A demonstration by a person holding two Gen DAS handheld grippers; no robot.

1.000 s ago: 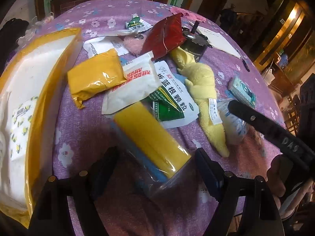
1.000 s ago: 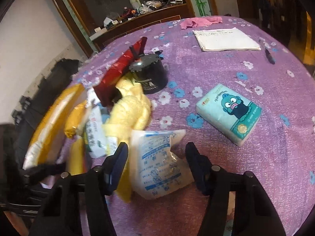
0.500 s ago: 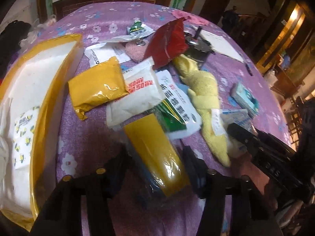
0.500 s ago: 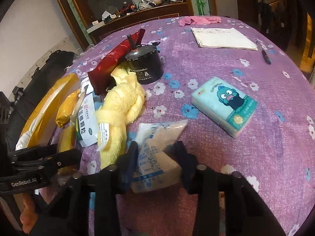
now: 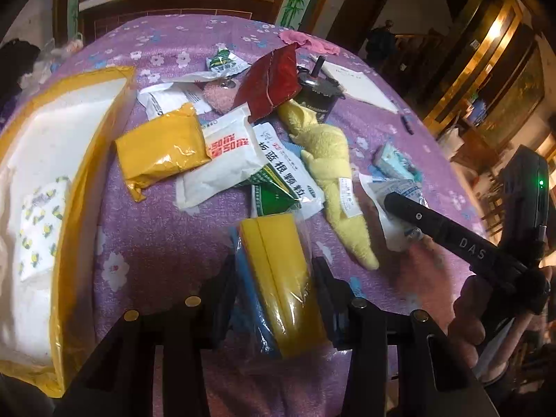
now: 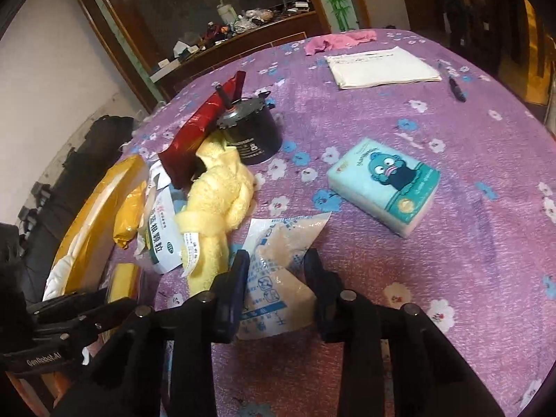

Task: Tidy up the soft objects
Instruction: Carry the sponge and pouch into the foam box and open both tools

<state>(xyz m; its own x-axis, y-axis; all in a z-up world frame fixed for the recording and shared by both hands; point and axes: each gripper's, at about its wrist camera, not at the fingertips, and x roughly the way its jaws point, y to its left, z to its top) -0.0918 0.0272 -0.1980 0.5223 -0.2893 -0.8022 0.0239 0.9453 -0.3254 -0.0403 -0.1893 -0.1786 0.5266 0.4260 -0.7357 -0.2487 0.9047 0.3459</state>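
Note:
My left gripper (image 5: 272,274) is shut on a clear-wrapped pack of yellow and blue sponge cloths (image 5: 281,278), held just above the purple flowered tablecloth (image 5: 163,229). My right gripper (image 6: 276,267) is shut on a white printed sachet (image 6: 274,274) that lies on the cloth; it also shows in the left wrist view (image 5: 399,208). A yellow plush toy (image 6: 215,201) lies left of the sachet. A pile of soft packets sits behind: a yellow pouch (image 5: 161,149), white bags (image 5: 226,163) and a red packet (image 5: 271,83).
A large yellow-edged mailer with white padding (image 5: 52,187) lies at the left. A black motor can (image 6: 252,132), a teal tissue pack (image 6: 385,184), a white notepad (image 6: 378,67), a pen (image 6: 455,87) and a pink cloth (image 6: 337,40) are on the table.
Both grippers have closed: the left onto the sponge pack, the right onto the white sachet. Both cameras have drawn back slightly from the pile.

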